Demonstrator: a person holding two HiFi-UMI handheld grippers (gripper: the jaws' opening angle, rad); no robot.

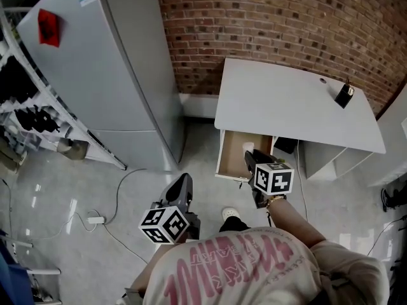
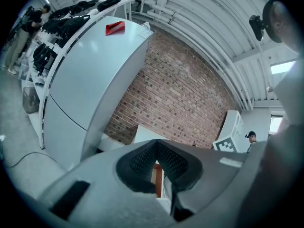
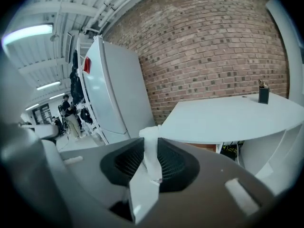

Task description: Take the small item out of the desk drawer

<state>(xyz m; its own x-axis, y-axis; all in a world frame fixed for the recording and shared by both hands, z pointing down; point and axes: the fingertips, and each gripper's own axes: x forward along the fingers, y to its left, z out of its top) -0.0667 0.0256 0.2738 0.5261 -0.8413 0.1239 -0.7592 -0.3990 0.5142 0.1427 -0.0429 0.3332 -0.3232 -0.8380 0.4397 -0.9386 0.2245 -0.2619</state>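
The white desk stands against the brick wall with its wooden drawer pulled open at the front left. My right gripper hangs over the drawer's front part, shut on a small white item. In the right gripper view the white item stands upright between the pads, with the desk top ahead. My left gripper is held lower left of the drawer, apart from it. In the left gripper view its jaws meet at the tips with nothing between them.
A tall grey fridge stands left of the desk. Beside it is a rack with dark goods. A small black object sits on the desk's far right corner. A cable and plug lie on the floor.
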